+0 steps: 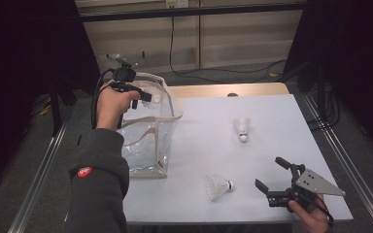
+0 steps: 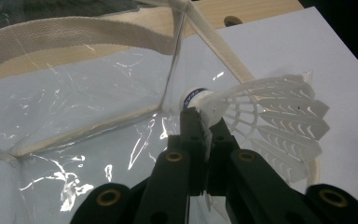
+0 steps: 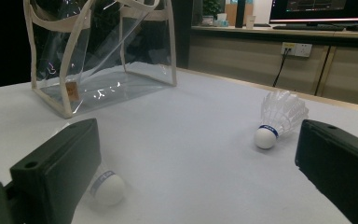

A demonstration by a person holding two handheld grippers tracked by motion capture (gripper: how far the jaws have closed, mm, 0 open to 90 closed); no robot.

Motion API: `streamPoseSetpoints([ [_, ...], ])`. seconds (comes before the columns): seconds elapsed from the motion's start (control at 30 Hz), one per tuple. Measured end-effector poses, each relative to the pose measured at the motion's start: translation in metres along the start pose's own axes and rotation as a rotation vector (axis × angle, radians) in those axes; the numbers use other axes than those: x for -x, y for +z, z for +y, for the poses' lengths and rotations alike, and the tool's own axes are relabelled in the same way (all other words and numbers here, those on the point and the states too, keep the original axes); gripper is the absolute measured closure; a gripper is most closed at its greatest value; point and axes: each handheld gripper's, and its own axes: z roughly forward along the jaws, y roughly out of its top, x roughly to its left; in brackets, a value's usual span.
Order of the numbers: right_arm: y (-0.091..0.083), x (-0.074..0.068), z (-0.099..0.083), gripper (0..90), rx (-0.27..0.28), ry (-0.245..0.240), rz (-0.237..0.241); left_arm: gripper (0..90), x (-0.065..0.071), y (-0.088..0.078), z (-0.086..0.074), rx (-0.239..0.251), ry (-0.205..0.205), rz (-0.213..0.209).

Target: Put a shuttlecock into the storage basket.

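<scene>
My left gripper (image 1: 147, 96) hangs over the open top of a clear plastic bag (image 1: 150, 131) with beige trim, shut on a white shuttlecock (image 1: 156, 98). In the left gripper view the jaws (image 2: 205, 127) pinch that shuttlecock (image 2: 270, 121) near its cork, skirt pointing right, above the bag's inside (image 2: 74, 116). My right gripper (image 1: 268, 172) rests open near the table's front right edge. A second shuttlecock (image 1: 218, 188) lies just left of it, a third (image 1: 243, 128) farther back. Between the open jaws (image 3: 196, 140) I see the far shuttlecock (image 3: 279, 116); the near one (image 3: 105, 186) is partly hidden behind my left jaw.
The white table (image 1: 281, 116) ends in a wooden strip (image 1: 228, 90) at the back. The bag (image 3: 102, 56) stands upright at the table's left edge. Cables run along the floor behind the table, and metal rails flank both sides.
</scene>
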Motion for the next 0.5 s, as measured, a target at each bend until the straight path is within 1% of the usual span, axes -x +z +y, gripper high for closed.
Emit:
streamPoseSetpoints([
  [0.3,-0.0001,-0.0002,0.0,0.0,-0.001,-0.002,0.001,89.0,-0.004,0.0027,-0.0004,0.008,-0.01,0.014],
  [0.37,-0.0001,-0.0002,0.0002,0.0,0.002,-0.001,0.001,88.9,-0.0054,0.0033,-0.0008,0.006,-0.012,0.029],
  [0.5,0.0001,-0.0003,-0.0001,0.0,0.003,-0.002,-0.001,88.9,-0.009,0.0038,-0.0019,0.011,-0.021,0.042],
])
